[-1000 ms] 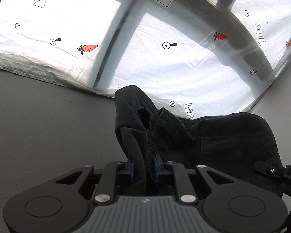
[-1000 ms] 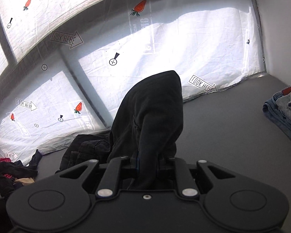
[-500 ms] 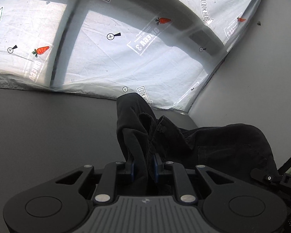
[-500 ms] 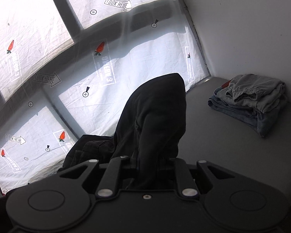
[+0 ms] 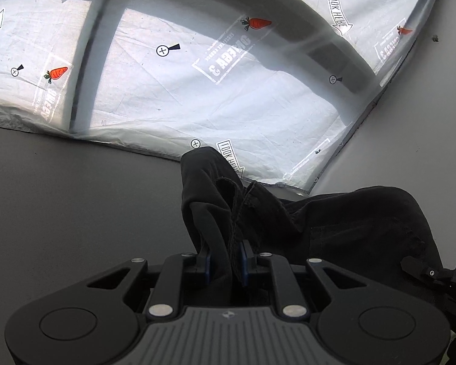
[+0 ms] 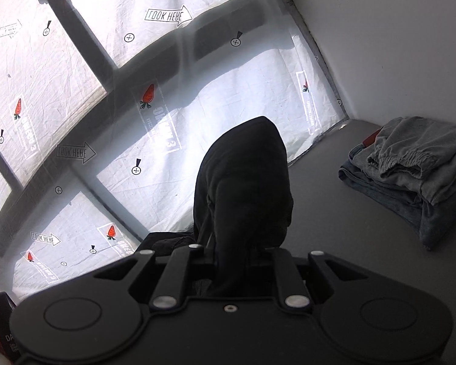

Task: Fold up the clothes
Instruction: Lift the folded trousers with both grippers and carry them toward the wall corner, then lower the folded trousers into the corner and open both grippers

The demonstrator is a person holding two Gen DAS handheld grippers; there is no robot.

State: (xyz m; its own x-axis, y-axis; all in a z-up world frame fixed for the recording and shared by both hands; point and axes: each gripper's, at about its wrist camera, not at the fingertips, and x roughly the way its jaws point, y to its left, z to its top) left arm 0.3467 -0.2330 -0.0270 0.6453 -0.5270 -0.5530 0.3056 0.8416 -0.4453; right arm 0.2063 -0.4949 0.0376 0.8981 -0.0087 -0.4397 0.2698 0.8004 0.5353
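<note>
A black garment hangs between both grippers above the grey surface. My left gripper is shut on a bunched edge of it, blue pads pressing the cloth from both sides. The rest of the cloth trails off to the right in the left wrist view. In the right wrist view the same black garment rises in a hump over my right gripper, which is shut on it; its fingertips are buried in the fabric.
A stack of folded grey and blue clothes lies on the grey surface at the right, by the pale wall. A white printed sheet with carrots and arrows covers the window behind. The other gripper's edge shows at lower right.
Both grippers have swung sideways with the black garment still gripped; the wall corner and the folded stack have come into the right wrist view, and the window sheet has slid left.
</note>
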